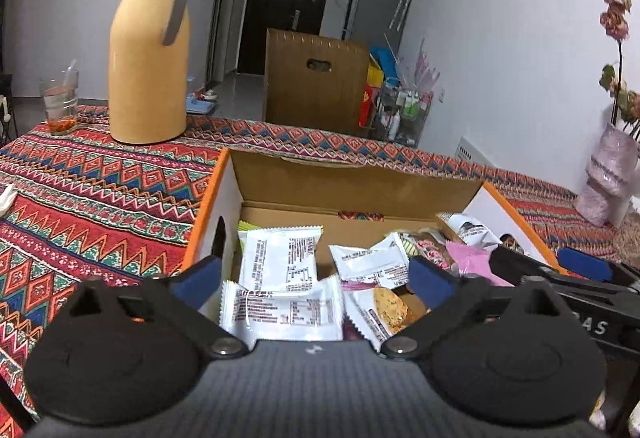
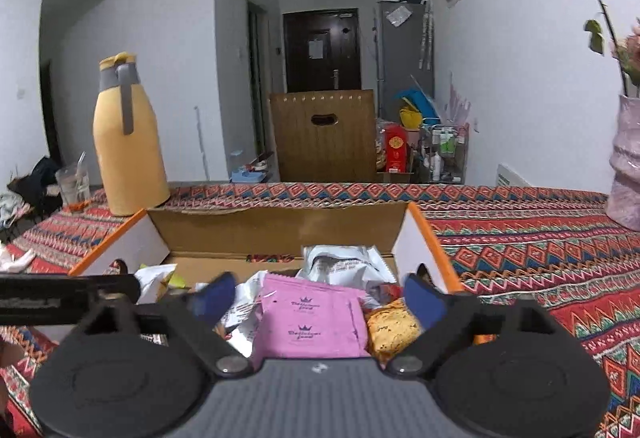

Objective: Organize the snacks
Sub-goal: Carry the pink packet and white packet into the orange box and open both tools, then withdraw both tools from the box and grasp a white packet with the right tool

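Both grippers sit over the open cardboard box [image 1: 352,177] on the patterned tablecloth [image 1: 100,189]. No earlier view to compare.

Left gripper [image 1: 316,274]: jaws spread wide, nothing between the blue pads; white snack packets [image 1: 280,308] lie loose in the box below. Their backs carry dark printed text and a table, too small to read. Beside them a packet with a clear window shows a golden cookie [image 1: 390,308].

Right gripper [image 2: 320,296]: jaws also wide apart, gripping nothing. Directly below lies a pink packet [image 2: 310,322] with a crown mark printed twice and a line of script under each, not legible. A silver packet [image 2: 344,262] sits behind it against the far wall of the box.

Left view only: the right gripper's black body at the right edge, white letters reading "AS" with the rest cut off.

Right view only: the left gripper's black body at the left edge; red carton [image 2: 395,149] on the floor, its label unreadable.

Both views: yellow thermos jug [image 1: 150,49], drinking glass [image 1: 59,103], pink vase [image 2: 628,173].
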The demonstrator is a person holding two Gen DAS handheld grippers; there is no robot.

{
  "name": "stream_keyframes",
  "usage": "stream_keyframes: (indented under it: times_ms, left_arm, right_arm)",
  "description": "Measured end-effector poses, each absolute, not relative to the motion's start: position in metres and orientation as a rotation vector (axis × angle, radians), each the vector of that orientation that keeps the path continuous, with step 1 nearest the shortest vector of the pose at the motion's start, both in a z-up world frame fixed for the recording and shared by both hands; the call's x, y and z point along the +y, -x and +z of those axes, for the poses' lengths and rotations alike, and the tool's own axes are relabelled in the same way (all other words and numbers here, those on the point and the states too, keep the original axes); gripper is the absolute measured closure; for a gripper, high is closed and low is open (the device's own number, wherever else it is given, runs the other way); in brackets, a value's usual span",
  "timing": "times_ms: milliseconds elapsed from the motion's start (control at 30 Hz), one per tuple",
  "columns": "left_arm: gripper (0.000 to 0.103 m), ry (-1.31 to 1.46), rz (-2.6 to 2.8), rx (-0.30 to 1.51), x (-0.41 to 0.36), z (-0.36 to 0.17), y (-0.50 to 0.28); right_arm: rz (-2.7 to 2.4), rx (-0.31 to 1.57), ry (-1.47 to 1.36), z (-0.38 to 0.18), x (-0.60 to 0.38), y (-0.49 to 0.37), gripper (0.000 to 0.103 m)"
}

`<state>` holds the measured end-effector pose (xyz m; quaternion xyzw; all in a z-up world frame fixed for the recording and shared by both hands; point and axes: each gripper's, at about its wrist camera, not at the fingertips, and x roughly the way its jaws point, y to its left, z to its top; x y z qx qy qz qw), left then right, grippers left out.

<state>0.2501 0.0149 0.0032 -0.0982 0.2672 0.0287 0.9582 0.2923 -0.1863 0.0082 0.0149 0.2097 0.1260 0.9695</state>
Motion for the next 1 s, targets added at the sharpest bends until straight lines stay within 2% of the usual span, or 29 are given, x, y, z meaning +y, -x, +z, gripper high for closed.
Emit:
stream_keyframes:
  times_ms: [67, 300, 667, 1000]
  left_arm:
    - [0.0, 0.196, 0.063, 0.543, 0.015, 0.005, -0.249]
    - [0.0, 0.207, 0.062, 0.537, 0.016, 0.011, -0.244]
    - [0.0, 0.182, 0.068, 0.505, 0.007, 0.045, -0.216]
    - [0.0, 0.132, 0.046, 0.556, 0.005, 0.042, -0.191]
  right_arm:
    - [0.253, 0.424, -0.055, 0.009, -0.192, -0.291, 0.0]
    - [0.239, 0.425, -0.05, 0.013, -0.191, -0.288, 0.0]
    - [0.241, 0.319, -0.045, 0.049, -0.217, -0.238, 0.0]
    - [0.184, 0.403, 0.033, 0.022, -0.249, -0.199, 0.0]
